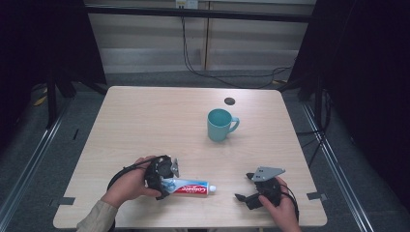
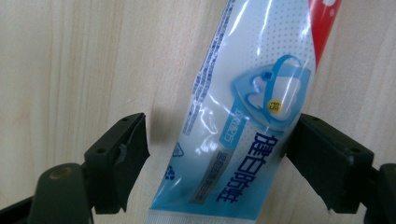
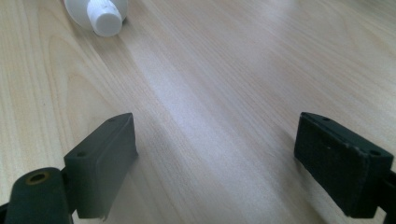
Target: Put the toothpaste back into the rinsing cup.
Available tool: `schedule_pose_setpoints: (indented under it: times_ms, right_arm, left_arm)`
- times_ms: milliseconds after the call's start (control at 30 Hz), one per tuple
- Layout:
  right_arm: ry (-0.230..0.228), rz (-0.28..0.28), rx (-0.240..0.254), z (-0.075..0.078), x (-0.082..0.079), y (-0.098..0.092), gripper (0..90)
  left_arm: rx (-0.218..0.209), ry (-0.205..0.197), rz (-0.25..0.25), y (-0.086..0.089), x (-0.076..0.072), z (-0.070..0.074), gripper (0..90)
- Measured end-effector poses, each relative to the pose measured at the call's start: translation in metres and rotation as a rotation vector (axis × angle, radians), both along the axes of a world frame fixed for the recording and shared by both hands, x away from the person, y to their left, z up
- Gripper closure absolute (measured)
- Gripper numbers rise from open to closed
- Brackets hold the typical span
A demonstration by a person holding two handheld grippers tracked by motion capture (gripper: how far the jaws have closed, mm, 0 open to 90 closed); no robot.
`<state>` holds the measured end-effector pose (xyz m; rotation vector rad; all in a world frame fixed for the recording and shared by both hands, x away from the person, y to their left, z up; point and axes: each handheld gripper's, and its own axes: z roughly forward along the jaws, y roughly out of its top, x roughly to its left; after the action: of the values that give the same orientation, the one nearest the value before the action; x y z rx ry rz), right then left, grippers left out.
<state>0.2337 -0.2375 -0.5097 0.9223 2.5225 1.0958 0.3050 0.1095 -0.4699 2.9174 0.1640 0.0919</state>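
Flat on table, toothpaste tube (image 1: 189,187) cap rightward; left gripper (image 2: 217,154) fingers straddle it; right gripper (image 3: 238,161) wide.

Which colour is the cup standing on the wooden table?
The ceramic cup with a handle is teal, a blue-green, inside and outside; the high view shows it best.

Toothpaste tube (image 1: 189,187) flat near table edge — capped.

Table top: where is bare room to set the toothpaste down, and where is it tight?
The far-left table, left of the teal mug, is bare, as is the strip between mug and near edge. The near edge is crowded: the left gripper straddles the toothpaste tube, jaws open, and the right gripper rests beside its white cap.
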Motion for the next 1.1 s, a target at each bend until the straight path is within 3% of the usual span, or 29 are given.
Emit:
schedule_pose_setpoints:
  times_ms: [200,333,467,700,1100]
  right_arm:
    - [0.000,0.000,0.000,0.0000,0.0000,0.0000,12.2]
    - [0.000,0.000,0.000,0.0000,0.0000,0.0000,12.2]
    - [0.000,0.000,0.000,0.0000,0.0000,0.0000,12.2]
    - [0.000,0.000,0.000,0.0000,0.0000,0.0000,12.2]
    - [0.000,0.000,0.000,0.0000,0.0000,0.0000,12.3]
  left_arm:
    - [-0.005,0.021,-0.008,-0.0021,0.0012,-0.0003,22.2]
    - [0.005,0.033,-0.042,-0.0049,0.0010,0.0016,29.0]
    - [-0.018,0.075,-0.046,-0.0028,0.0036,0.0015,34.7]
    - [-0.034,0.085,-0.050,-0.0012,0.0040,0.0010,36.1]
    - [-0.011,0.103,-0.100,-0.0041,0.0043,0.0024,42.1]
